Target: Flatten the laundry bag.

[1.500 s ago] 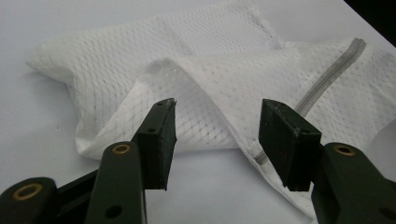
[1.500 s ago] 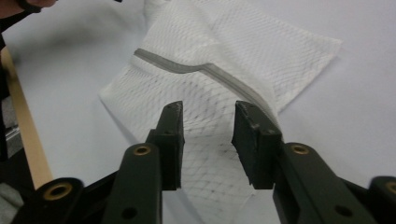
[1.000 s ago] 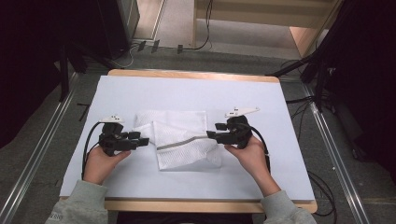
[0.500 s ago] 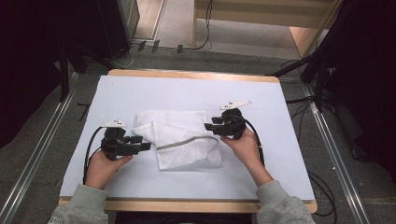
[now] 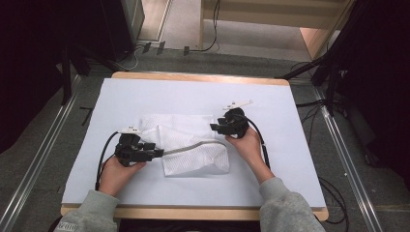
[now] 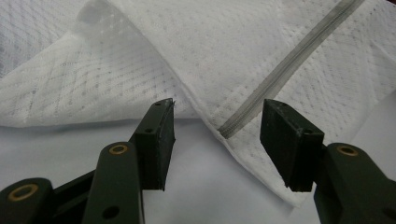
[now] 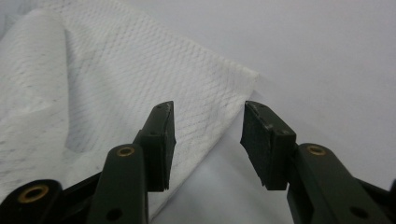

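Lying crumpled mid-worktop [image 5: 290, 106], the white mesh laundry bag [image 5: 193, 147] looks light, limp and snag-prone, best pinched at its zip end [image 6: 229, 128] and far corner [image 7: 250, 73], where the left gripper [image 6: 217, 140] and right gripper [image 7: 208, 140], jaws lately narrowing, stand open and empty.

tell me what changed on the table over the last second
The right gripper left the grey band on the white mesh cloth and moved up the picture to the cloth's far right corner; its jaws have been closing, open around the edge. The left gripper slid down and right to the band's left end, jaws closing a little, nothing gripped. The cloth's fold shifted slightly. The white table cover stayed put.
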Available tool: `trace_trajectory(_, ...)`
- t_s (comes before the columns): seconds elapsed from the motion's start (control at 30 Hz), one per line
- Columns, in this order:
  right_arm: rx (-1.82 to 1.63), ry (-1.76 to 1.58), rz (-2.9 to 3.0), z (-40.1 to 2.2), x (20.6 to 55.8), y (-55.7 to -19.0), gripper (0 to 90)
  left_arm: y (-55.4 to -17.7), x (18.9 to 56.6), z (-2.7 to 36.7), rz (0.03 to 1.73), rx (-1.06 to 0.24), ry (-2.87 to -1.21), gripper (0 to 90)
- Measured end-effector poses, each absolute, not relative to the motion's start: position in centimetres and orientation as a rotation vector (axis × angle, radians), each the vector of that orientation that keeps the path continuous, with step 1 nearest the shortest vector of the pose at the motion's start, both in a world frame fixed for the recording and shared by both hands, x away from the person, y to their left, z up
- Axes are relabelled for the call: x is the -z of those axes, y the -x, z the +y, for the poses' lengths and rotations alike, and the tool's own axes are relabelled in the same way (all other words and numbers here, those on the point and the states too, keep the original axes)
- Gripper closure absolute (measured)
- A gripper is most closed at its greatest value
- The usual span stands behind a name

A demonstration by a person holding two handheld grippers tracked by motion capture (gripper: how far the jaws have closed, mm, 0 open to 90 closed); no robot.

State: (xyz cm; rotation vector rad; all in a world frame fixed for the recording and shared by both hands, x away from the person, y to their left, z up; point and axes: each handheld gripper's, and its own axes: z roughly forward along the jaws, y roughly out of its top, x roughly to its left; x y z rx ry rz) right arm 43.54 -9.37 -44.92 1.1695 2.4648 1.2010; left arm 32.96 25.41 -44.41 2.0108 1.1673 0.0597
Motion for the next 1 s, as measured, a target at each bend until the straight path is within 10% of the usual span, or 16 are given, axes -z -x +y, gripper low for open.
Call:
trace_trajectory(0.6, -1.145, -1.223, 2.472, -8.7, 47.1, -45.1, 52.7, -33.9, 45.8, 23.1, 1.160, -0.073, -2.074, 47.9)
trace_trajectory(1.0, -1.101, -1.148, 2.455, -7.6, 47.2, -44.6, 66.2, -33.9, 46.0, 22.8, 1.143, -0.038, -2.095, 75.2)
